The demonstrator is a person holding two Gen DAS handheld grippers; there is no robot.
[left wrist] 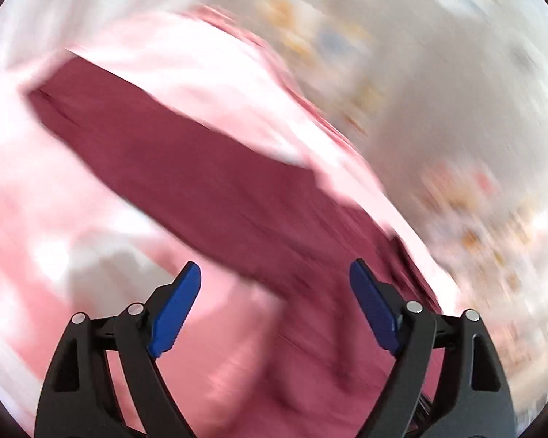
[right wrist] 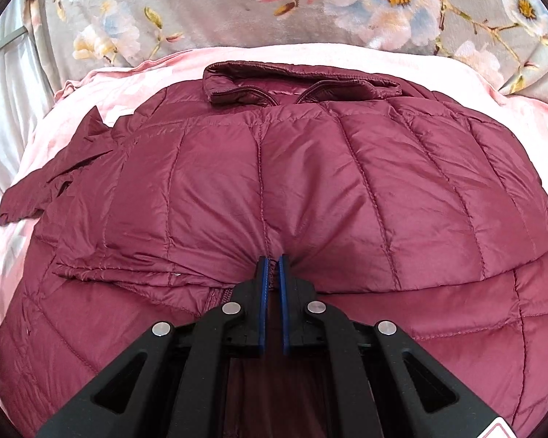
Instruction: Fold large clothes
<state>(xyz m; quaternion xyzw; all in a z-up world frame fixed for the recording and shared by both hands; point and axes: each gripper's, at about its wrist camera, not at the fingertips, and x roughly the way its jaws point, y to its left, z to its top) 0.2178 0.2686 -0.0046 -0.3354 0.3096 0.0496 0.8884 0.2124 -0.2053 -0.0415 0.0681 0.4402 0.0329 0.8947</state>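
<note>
1. My left gripper [left wrist: 275,279] is spread wide with nothing between its pads, above a blurred stretch of the jacket [left wrist: 208,179].
2. My right gripper [right wrist: 273,261] is pinched on the jacket [right wrist: 274,168] at its near edge, below the collar [right wrist: 292,85]; the jacket lies on a pink blanket [right wrist: 91,84].

left tool [left wrist: 275,273] spread wide, gripping nothing, right tool [right wrist: 272,260] pinched tight on fabric

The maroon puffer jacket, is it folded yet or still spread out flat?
Partly folded. The jacket has one layer doubled over another, its edge pinched in the shut right gripper; a sleeve trails left.
</note>
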